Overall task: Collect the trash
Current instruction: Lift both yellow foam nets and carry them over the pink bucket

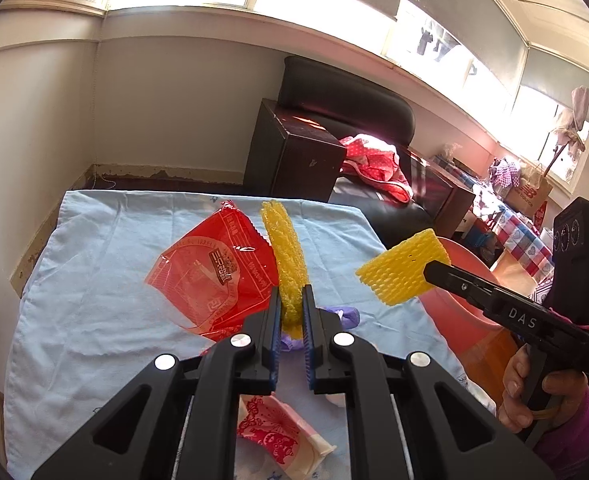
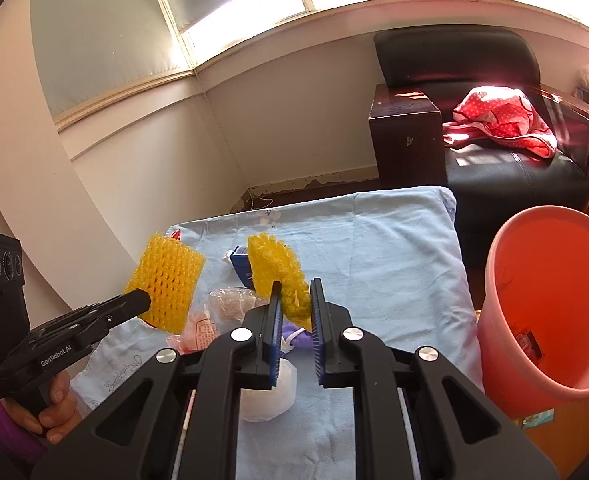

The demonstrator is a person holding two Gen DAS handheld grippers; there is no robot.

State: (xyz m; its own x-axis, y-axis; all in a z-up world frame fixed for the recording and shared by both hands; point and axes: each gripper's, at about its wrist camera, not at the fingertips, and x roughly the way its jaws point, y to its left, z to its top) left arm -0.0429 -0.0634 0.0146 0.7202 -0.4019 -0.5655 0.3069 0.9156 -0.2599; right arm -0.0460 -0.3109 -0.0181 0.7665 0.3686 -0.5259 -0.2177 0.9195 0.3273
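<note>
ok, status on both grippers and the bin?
Left gripper shut on yellow foam net sleeve. Right gripper shut on second yellow foam net. Pink plastic bin open, path clear.

Foam netting (image 1: 288, 256), matt plastic bucket (image 2: 506, 280)

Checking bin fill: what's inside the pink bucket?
Pink bucket: mostly bare inner wall; one small dark wrapper low against its inner side. The bottom is hidden behind the near rim.
</note>
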